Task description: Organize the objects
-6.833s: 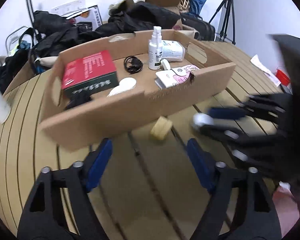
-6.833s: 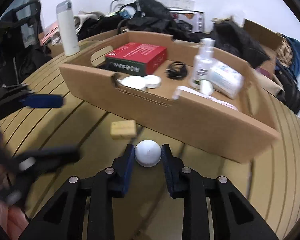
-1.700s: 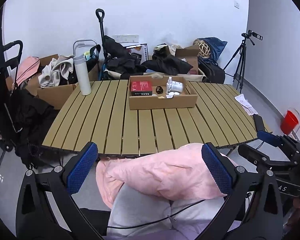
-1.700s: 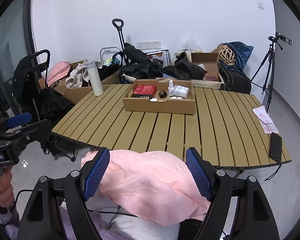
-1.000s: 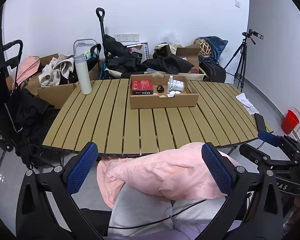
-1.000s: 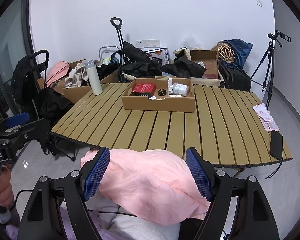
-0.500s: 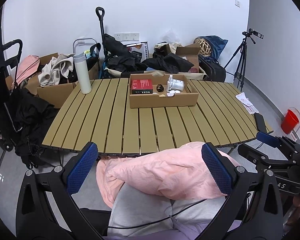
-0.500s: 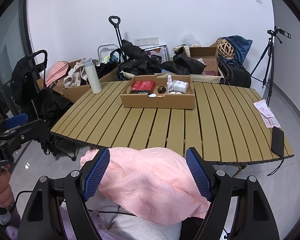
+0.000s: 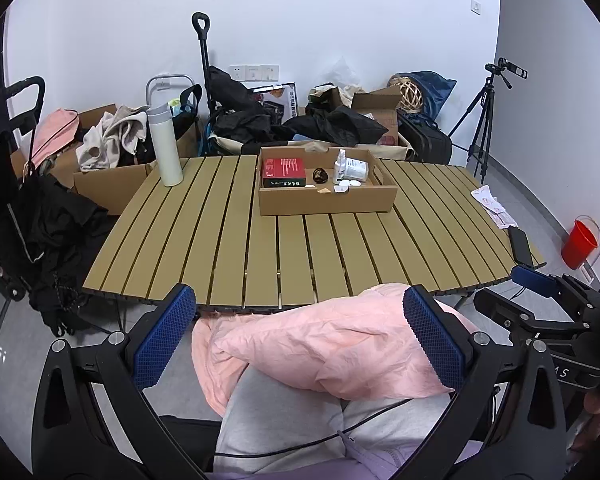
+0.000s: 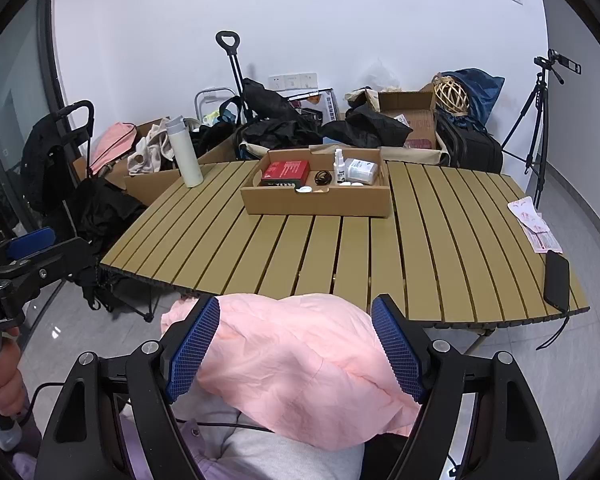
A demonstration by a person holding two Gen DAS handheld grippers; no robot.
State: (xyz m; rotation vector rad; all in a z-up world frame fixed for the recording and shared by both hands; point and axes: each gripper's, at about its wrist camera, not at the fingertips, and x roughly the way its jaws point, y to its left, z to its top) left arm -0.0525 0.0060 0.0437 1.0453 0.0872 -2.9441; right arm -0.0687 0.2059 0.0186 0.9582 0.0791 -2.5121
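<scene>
A cardboard tray (image 9: pixel 324 204) (image 10: pixel 316 204) sits far off on the slatted wooden table (image 9: pixel 228 240) (image 10: pixel 440 240). It holds a red box (image 9: pixel 282 170) (image 10: pixel 286 171), a white spray bottle (image 9: pixel 340 167) (image 10: pixel 339 166), a black cable coil (image 9: pixel 321 176), a white packet (image 9: pixel 356 168) and small white pieces. My left gripper (image 9: pixel 300 336) and right gripper (image 10: pixel 296 344) are both open and empty, held back over the person's lap, well short of the table.
A white thermos (image 9: pixel 165 146) (image 10: pixel 185 151) stands at the table's far left. A black phone (image 10: pixel 556 280) and papers (image 10: pixel 534 228) lie at the right edge. Bags, boxes and a tripod (image 9: pixel 484 120) crowd the back wall. A red bucket (image 9: pixel 579 242) is on the floor.
Since 6.8 s ago both grippers pulled far back from the tray; the right one let go of the white round piece. In the last second the views only drift slightly.
</scene>
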